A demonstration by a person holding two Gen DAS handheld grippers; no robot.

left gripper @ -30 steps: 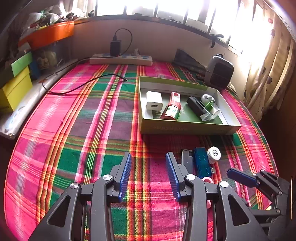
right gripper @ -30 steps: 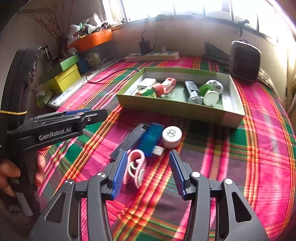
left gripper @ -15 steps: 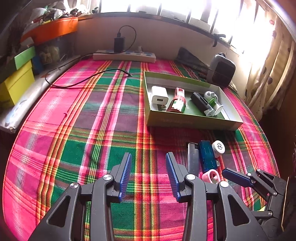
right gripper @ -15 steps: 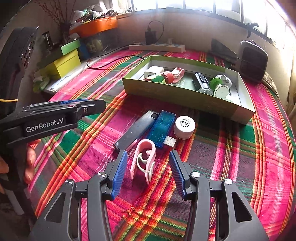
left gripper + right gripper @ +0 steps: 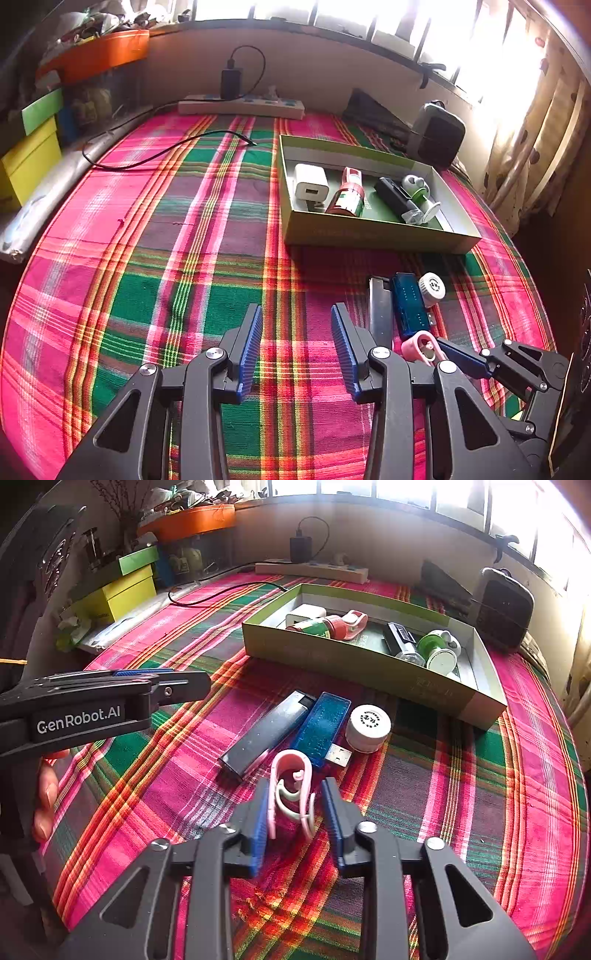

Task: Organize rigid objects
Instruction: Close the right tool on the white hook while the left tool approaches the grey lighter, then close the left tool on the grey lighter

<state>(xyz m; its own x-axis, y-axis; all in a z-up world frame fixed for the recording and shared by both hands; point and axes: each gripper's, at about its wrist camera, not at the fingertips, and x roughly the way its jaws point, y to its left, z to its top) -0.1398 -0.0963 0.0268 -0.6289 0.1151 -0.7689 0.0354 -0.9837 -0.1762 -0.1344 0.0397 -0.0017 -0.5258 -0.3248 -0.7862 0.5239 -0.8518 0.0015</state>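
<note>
Right wrist view shows us the pink clip (image 5: 291,794) on the plaid cloth (image 5: 461,812), clamped between the pads of our right gripper (image 5: 297,812). Just beyond it lie a grey bar (image 5: 266,734), a blue USB stick (image 5: 321,731) and a white cap (image 5: 368,727), near the green box (image 5: 369,672). Our left gripper (image 5: 295,347) hangs with jaws apart over bare cloth.

In front of my tray (image 5: 369,672) lie a lighter (image 5: 266,734), USB stick (image 5: 321,727) and cap (image 5: 368,727) side by side, a clip (image 5: 291,794) nearest me.
</note>
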